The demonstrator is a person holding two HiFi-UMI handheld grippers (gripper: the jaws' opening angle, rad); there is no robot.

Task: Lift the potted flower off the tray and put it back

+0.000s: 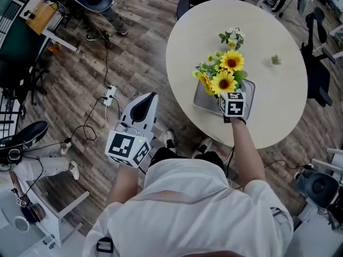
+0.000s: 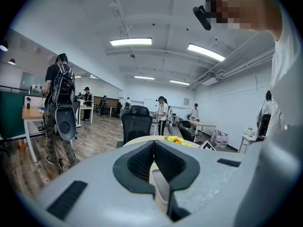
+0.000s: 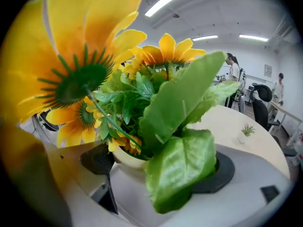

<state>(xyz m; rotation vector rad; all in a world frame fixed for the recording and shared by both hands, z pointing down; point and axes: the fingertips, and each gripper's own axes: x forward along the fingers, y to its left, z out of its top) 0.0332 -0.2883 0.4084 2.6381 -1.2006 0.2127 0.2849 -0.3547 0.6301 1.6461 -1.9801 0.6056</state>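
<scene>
A potted flower with yellow sunflowers and green leaves stands over a grey tray on the round table. My right gripper reaches in from the table's near edge. It is shut on the cream pot, whose leaves and blooms fill the right gripper view. Whether the pot rests on the tray or hangs just above it cannot be told. My left gripper hangs off the table over the wooden floor, and its jaws are pressed together with nothing between them.
A tiny green plant sits on the table's far right part. Office chairs stand round the table. A power strip and cables lie on the floor at the left. Several people stand in the room.
</scene>
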